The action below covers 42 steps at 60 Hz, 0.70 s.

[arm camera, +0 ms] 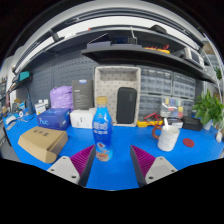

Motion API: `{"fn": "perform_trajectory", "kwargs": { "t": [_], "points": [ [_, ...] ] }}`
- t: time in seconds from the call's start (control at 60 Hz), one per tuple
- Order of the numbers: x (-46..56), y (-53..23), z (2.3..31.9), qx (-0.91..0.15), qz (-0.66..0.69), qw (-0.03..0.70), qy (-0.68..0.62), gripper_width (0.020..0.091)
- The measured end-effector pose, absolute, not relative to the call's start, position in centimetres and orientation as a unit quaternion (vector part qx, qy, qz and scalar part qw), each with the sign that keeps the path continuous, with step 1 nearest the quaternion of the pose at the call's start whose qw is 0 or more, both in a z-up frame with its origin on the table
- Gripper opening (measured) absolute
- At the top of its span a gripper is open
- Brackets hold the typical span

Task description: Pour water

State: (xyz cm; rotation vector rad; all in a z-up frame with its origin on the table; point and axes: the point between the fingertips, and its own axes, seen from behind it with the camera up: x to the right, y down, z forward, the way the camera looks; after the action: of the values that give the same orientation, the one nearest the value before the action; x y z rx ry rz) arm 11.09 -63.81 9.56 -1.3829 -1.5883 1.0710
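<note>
A clear water bottle (pixel 101 129) with a blue cap and blue label stands upright on the blue table (pixel 120 170). It is just ahead of my left finger, slightly beyond the fingertips. A white cup (pixel 169 137) with a red band near its base stands further right, beyond my right finger. My gripper (pixel 112 158) is open, both magenta pads (pixel 83 158) spread wide, with only bare table between them.
A cardboard box (pixel 42 144) lies to the left of the fingers. Behind stand a blue box (pixel 53 119), a purple bag (pixel 62 97), a white crate (pixel 116 95) with a black object, and a green plant (pixel 209 108) at the right. Shelves run overhead.
</note>
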Motion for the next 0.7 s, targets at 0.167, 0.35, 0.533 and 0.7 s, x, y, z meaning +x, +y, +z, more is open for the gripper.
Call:
{"fn": "perform_trajectory", "kwargs": {
  "t": [0.167, 0.35, 0.533, 0.7],
  "points": [
    [6.9, -69.5, 8.0, -0.539, 0.421, 0.381, -0.622, 0.0697],
    [2.2, -70.8, 7.6, -0.542, 0.439, 0.386, -0.605, 0.0696],
    [-0.8, -70.9, 7.3, -0.535, 0.451, 0.402, -0.591, 0.0589],
    [-1.2, -70.8, 7.6, -0.519, 0.472, 0.414, -0.580, 0.0442]
  ]
}}
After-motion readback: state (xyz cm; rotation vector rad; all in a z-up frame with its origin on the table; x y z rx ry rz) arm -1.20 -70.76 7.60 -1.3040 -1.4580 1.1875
